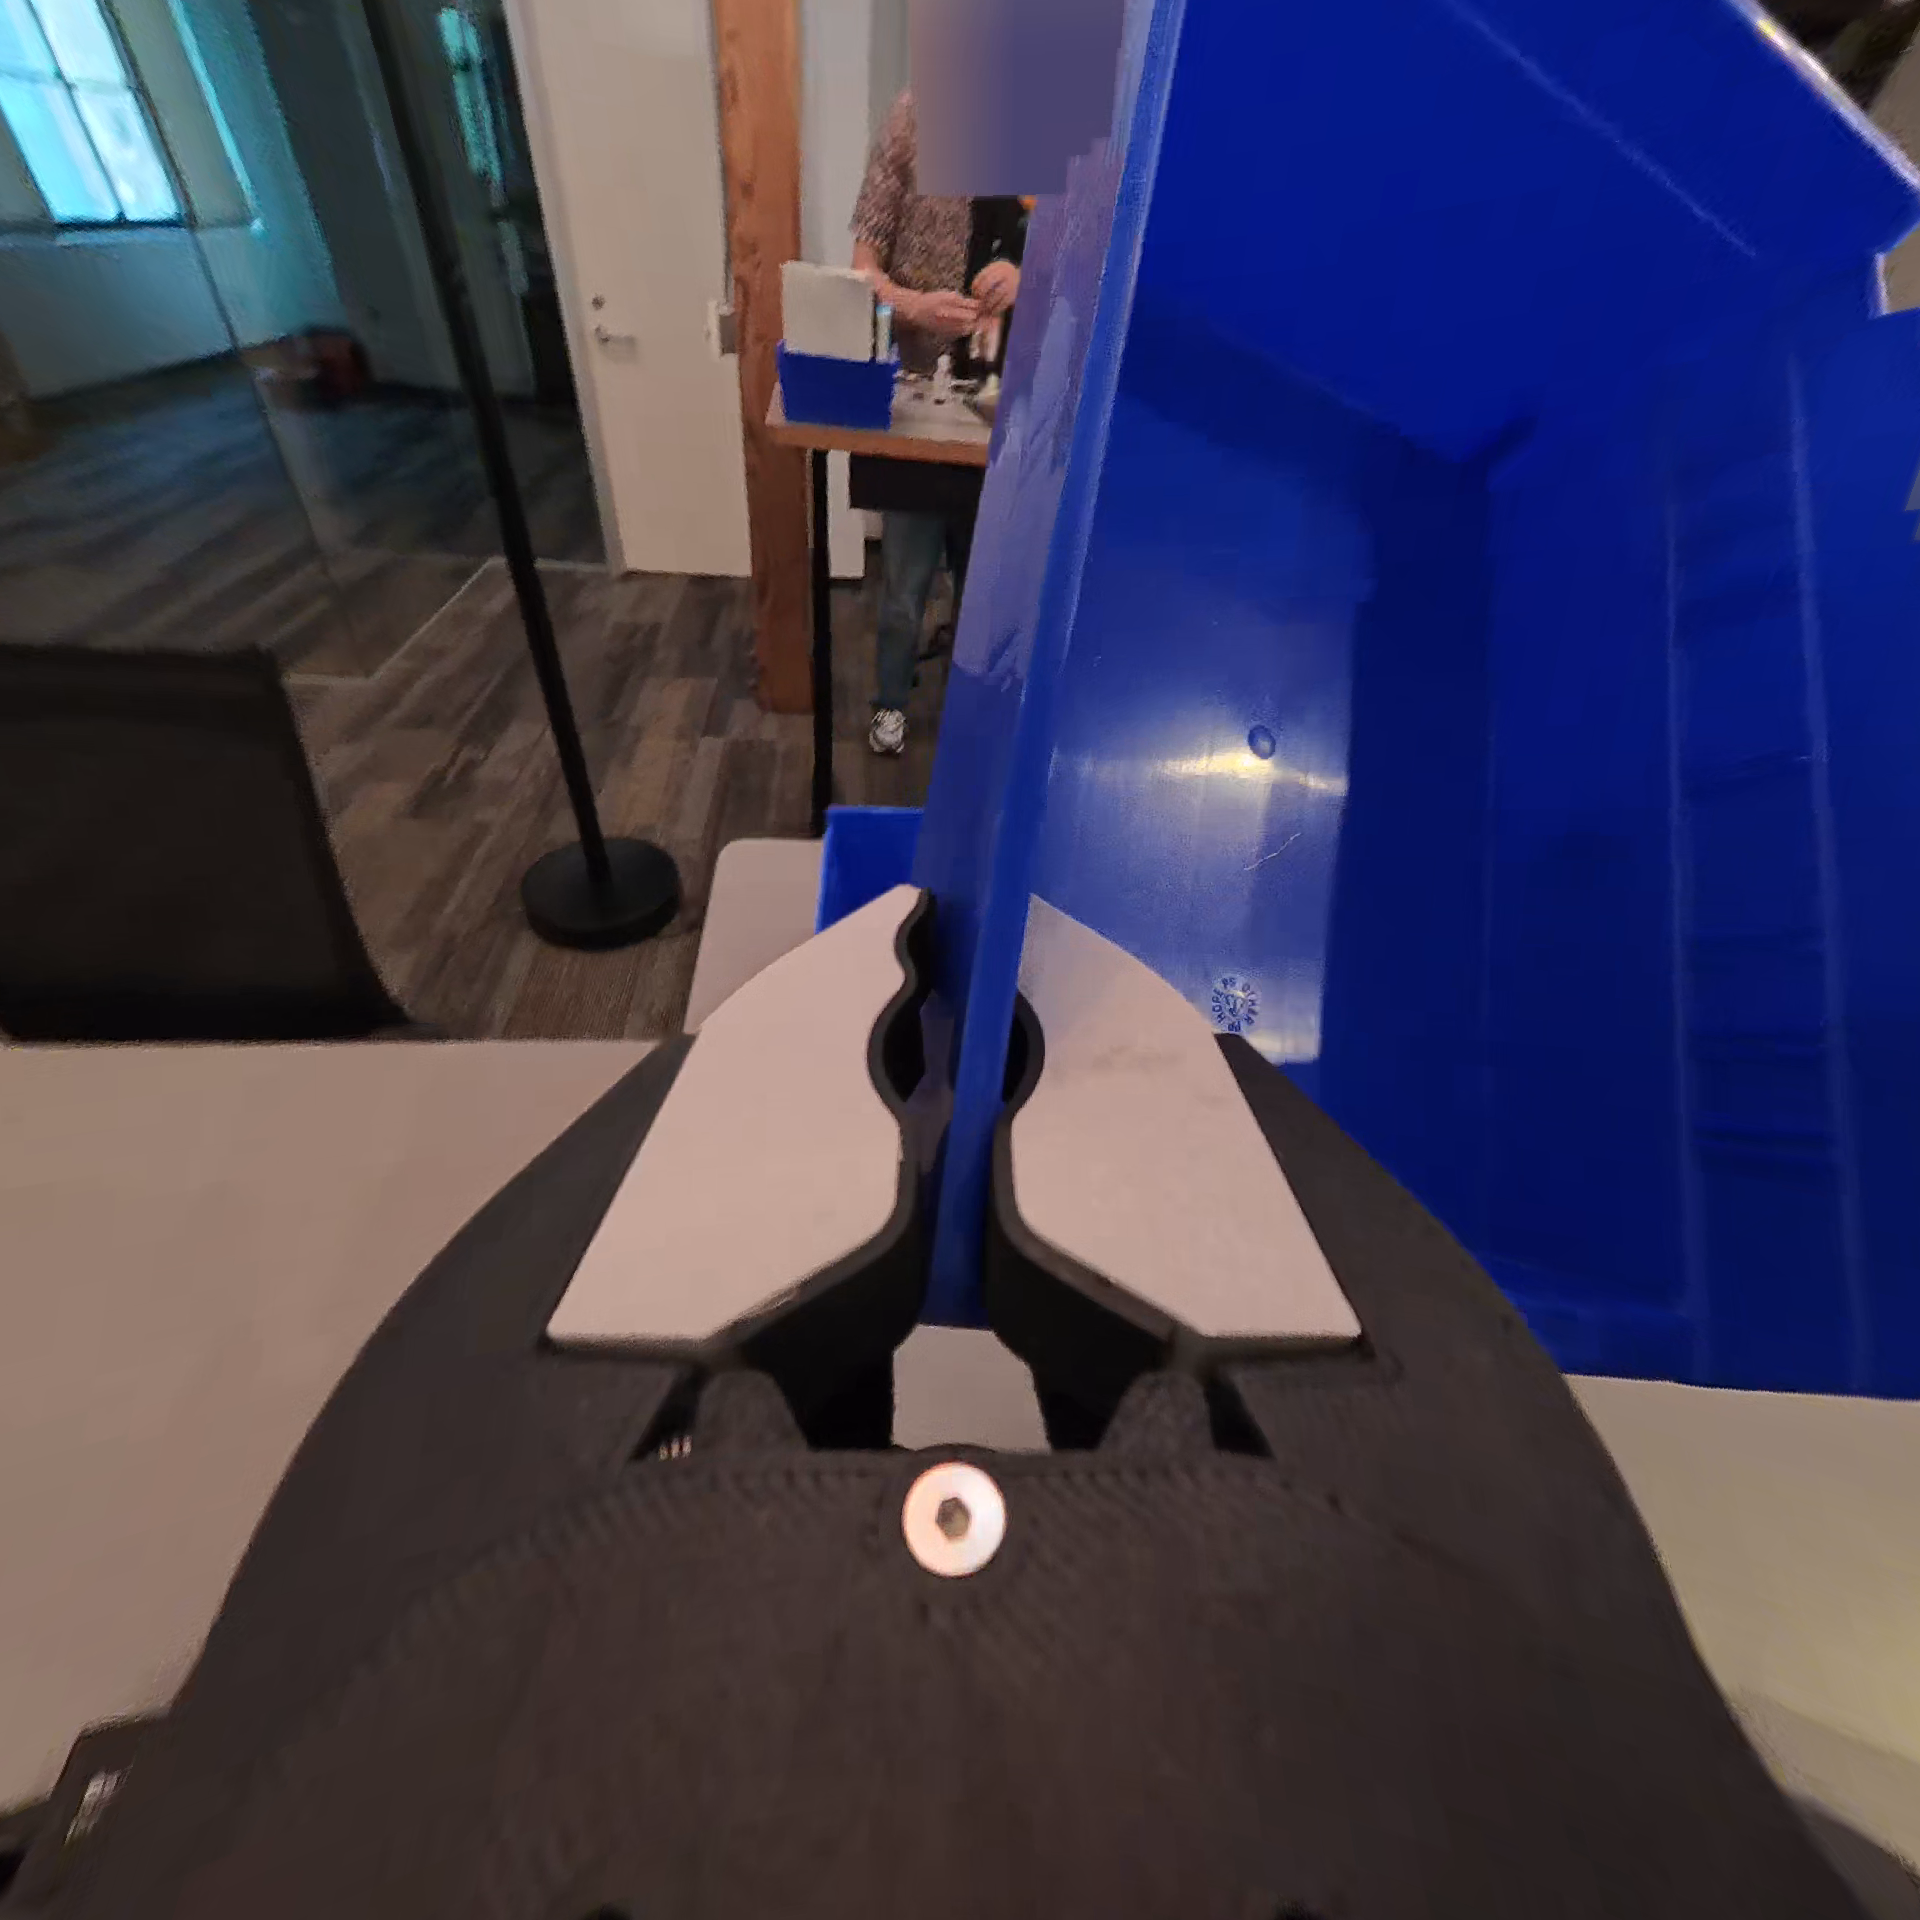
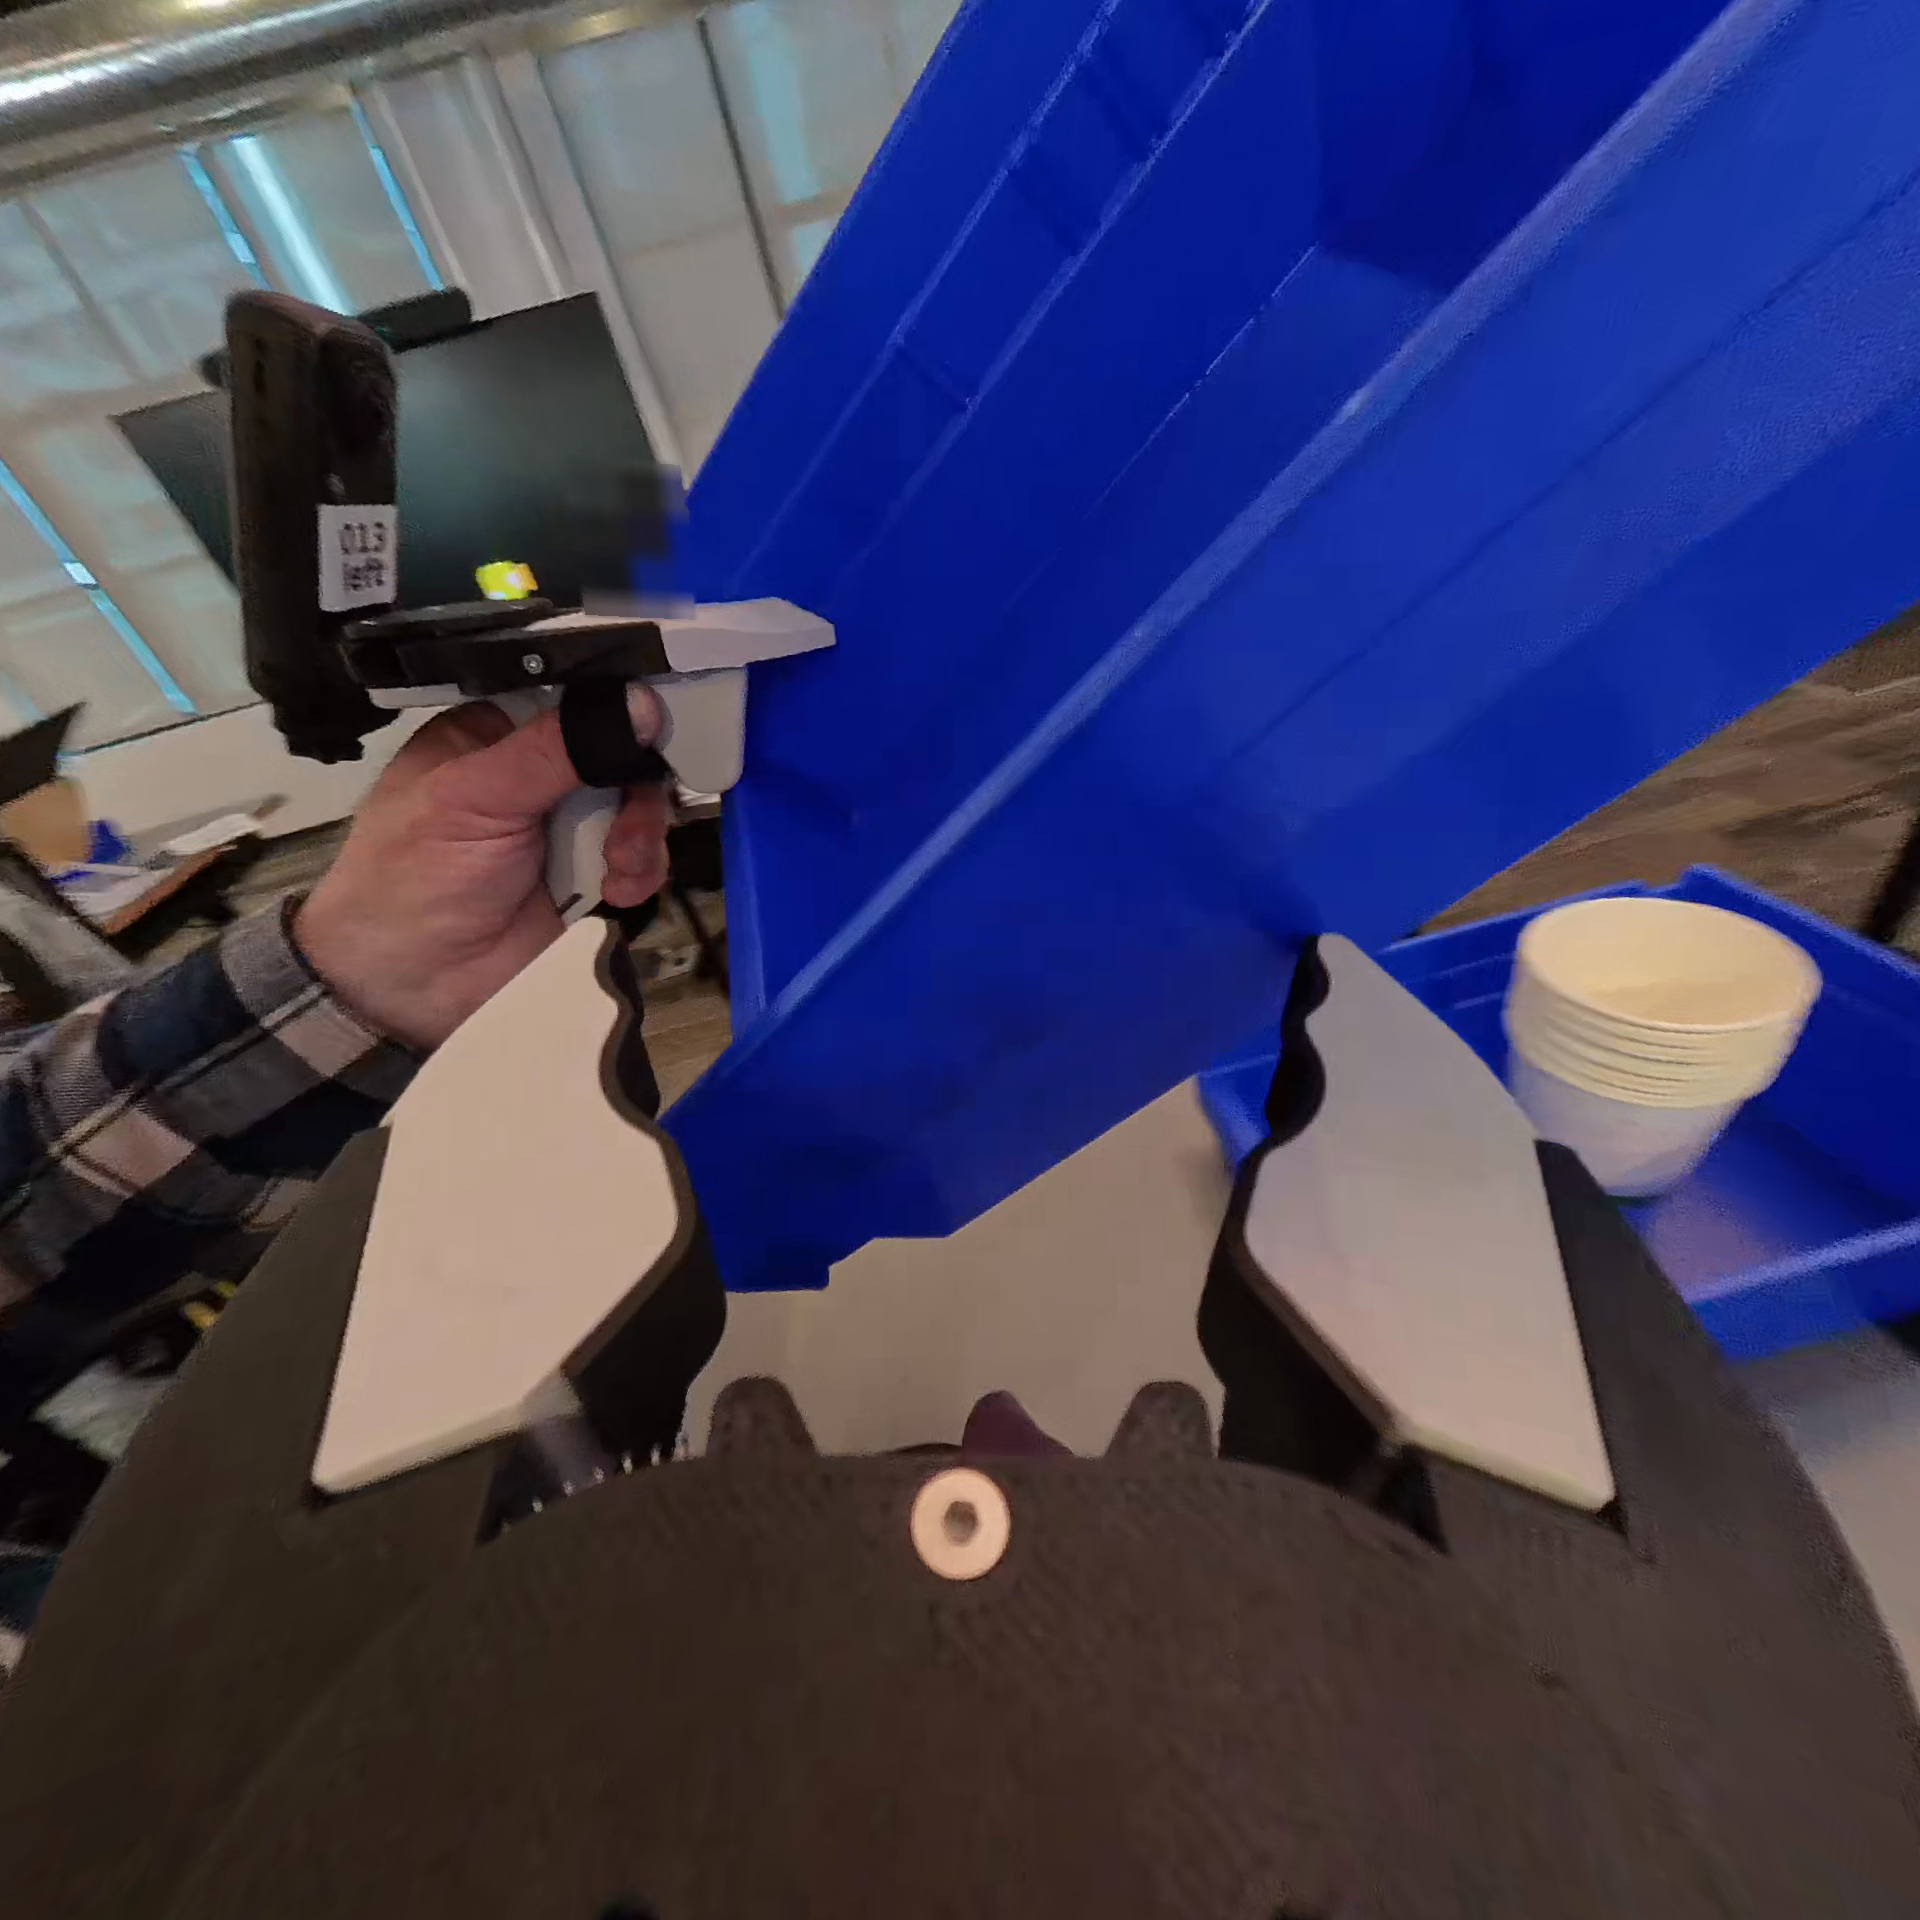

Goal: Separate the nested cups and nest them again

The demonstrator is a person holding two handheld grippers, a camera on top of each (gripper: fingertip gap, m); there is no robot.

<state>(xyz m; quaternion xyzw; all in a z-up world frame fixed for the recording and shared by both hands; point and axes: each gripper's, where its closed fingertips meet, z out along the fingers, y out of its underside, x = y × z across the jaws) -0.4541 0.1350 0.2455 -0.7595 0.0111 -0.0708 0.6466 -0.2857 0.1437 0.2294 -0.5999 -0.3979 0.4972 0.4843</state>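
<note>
Care mattered: with the left gripper [image 1: 961, 997] clamped on the raised blue bin's [image 1: 1455, 623] wall and the right gripper [image 2: 961, 1039] spread wide, empty, the nested cups [image 2: 1652, 1029] waited far right in a second bin [image 2: 1818, 1278], best approached slowly.

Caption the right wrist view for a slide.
Left gripper holds a tilted blue bin aloft; open right gripper beneath, nested paper cups nearby.
</note>
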